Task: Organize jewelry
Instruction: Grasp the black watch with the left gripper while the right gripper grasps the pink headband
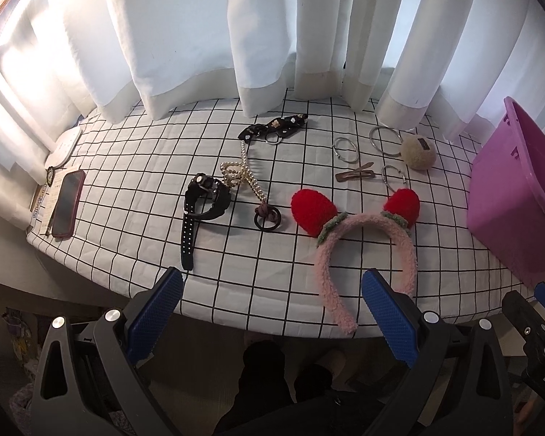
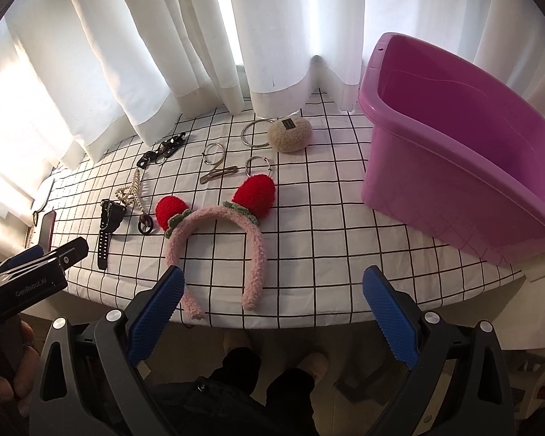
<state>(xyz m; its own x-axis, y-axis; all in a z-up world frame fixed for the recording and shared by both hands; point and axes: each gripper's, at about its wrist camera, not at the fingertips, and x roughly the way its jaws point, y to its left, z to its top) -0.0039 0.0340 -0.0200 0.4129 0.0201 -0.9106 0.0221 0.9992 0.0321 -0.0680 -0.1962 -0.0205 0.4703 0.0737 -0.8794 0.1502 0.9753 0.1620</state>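
From my left wrist camera I see a red-cased smartphone [image 1: 67,204] lying on papers at the tabletop's left edge; my right wrist camera catches only a sliver of it. Next along, the black rubber-strapped wristwatch [image 1: 200,214] lies with its studded strap running toward the near edge, long axis near to far. Beside it the pearl bead chain [image 1: 244,170] stretches from a black ribbon bow [image 1: 272,128] near the far edge down to a dark ring hair tie [image 1: 267,218]. The fuzzy pink headband with red strawberry ears [image 1: 367,239] sits at the near edge, its arch facing the far edge and both open ends pointing at me. Behind it lie silver hoop rings [image 1: 346,149], a brown snap hair clip [image 1: 355,174] and a beige fluffy pom-pom [image 1: 418,153]. The purple plastic bin [image 2: 465,167] at the right edge shows its hollow inside only in the right view (the left sees just one wall).

My left gripper [image 1: 272,312] hangs before the near edge, tongs wide apart, gripping nothing. My right gripper [image 2: 272,312] is likewise spread, its left finger overlapping one headband end in the view.
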